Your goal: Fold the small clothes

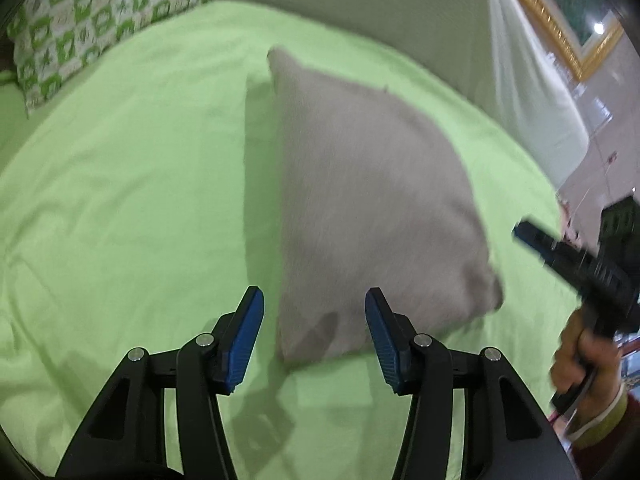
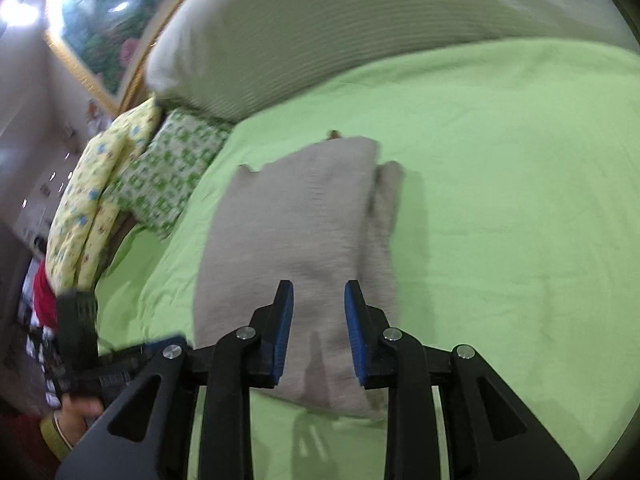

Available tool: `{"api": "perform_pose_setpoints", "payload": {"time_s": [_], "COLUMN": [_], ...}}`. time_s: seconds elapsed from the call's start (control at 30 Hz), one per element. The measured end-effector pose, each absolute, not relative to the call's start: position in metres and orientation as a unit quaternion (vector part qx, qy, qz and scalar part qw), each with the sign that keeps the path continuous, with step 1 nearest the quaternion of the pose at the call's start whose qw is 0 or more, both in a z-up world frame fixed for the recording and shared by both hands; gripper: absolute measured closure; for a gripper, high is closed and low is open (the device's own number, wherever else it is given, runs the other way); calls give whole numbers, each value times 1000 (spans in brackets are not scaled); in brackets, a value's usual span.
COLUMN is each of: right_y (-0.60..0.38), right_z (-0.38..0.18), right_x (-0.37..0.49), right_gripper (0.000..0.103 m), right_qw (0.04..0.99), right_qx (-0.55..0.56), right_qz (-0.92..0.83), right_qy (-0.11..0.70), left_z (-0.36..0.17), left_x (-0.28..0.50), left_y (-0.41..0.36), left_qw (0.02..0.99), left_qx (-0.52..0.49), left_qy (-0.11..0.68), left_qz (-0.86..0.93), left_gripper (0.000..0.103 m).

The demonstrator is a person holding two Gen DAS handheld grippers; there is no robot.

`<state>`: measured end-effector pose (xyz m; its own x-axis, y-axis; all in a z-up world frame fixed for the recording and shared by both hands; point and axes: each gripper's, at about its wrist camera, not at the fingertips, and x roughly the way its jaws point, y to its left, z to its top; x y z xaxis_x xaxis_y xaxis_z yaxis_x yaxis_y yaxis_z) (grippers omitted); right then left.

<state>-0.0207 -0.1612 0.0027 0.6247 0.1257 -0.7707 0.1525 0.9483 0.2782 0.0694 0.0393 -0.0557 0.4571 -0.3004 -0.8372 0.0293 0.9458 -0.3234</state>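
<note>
Hovering above the near edge of the folded grey garment [image 1: 372, 208], the left tool [image 1: 315, 312] gapes wide and empty; the right tool [image 2: 319, 304] is parted too, holding nothing. Motion blurs the cloth lying on the green bedsheet [image 1: 132, 184]. Beyond, a patterned pillow [image 1: 92, 16] is cut off by the frame.

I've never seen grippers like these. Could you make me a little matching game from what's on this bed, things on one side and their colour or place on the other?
Things:
1. folded knitted garment
2. bed sheet
3. patterned pillow
4. left gripper

Descriptions:
A. plain light green, spread under everything
B. jaws open, blue pads, hovering at the garment's near edge
C. grey-beige, lying in the middle of the bed
D. white with green squares, at the bed's far corner

Pairs: 1-C, 2-A, 3-D, 4-B
</note>
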Motion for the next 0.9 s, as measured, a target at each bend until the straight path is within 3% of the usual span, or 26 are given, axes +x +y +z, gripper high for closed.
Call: {"api": "perform_pose_setpoints", "payload": {"time_s": [0.33, 0.43, 0.53, 0.9], "right_y": [-152, -160, -177, -184], "right_z": [-9, -22, -44, -45], "right_x": [43, 57, 69, 76], "right_gripper": [75, 76, 84, 81], "right_qw": [887, 878, 861, 856], "right_qx": [145, 132, 143, 160], "right_qz": [-8, -35, -55, -53], "right_qy": [439, 459, 485, 489], "left_z": [-39, -54, -68, -67], "left_x": [134, 155, 165, 169], "left_y": [16, 10, 9, 8], "left_qw": [871, 865, 859, 855], "left_qx": [-110, -96, -92, -79], "left_qy": [467, 483, 495, 506], "left_qz": [-107, -97, -96, -86], "left_gripper": [51, 53, 53, 51]}}
